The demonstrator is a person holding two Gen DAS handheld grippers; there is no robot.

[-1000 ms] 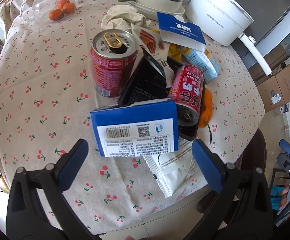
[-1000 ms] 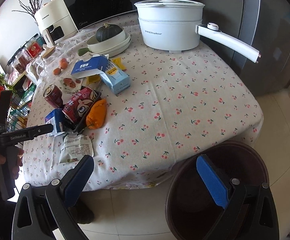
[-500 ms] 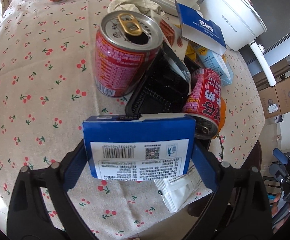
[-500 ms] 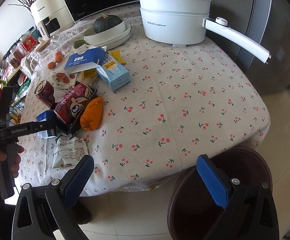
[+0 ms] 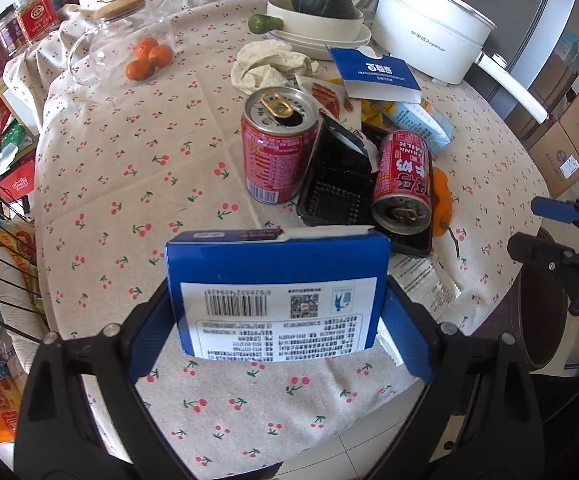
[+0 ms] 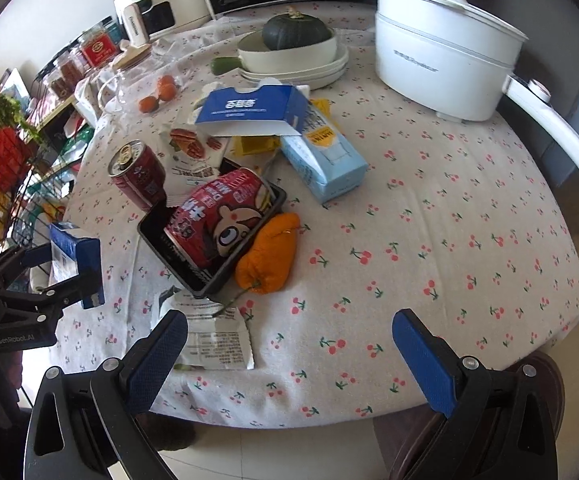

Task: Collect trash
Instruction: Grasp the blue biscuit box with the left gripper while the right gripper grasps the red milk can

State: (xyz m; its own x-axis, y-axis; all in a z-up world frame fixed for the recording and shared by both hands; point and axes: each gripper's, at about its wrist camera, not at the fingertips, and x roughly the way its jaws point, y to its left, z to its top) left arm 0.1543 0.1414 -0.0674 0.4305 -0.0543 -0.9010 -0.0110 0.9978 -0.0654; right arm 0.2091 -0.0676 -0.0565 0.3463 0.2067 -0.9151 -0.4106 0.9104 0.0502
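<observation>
Cardboard, blue and white, fills the near middle of the left wrist view: a small box (image 5: 277, 292) pinched by its two short sides in the left gripper (image 5: 277, 320), and seemingly lifted just clear of the cloth; it looks light and probably empty, with thin walls that would buckle under a hard squeeze, so I judge the grip on the ends, where the folds stiffen it, a sound one. Beyond the box, from its left to its right, stand an upright red can (image 5: 279, 144) with its tab open, a black plastic tray (image 5: 337, 188) touching it, and a second red can (image 5: 403, 184) lying on its side in the tray; both cans would be smooth and apt to roll, best taken across the body. Beside the tray to the right lies a soft orange thing (image 6: 267, 256), and near the box a flat white wrapper (image 6: 217, 334), limp and awkward to pick off the surface. The right gripper (image 6: 289, 356) is spread wide with nothing between its pads, over the table edge on that side. A cherry-print tablecloth (image 5: 129, 168) covers the round table; a white electric pot (image 5: 429, 40) sits far behind the box; a brown bin (image 5: 541, 320) waits on the tiled floor to its right.
</observation>
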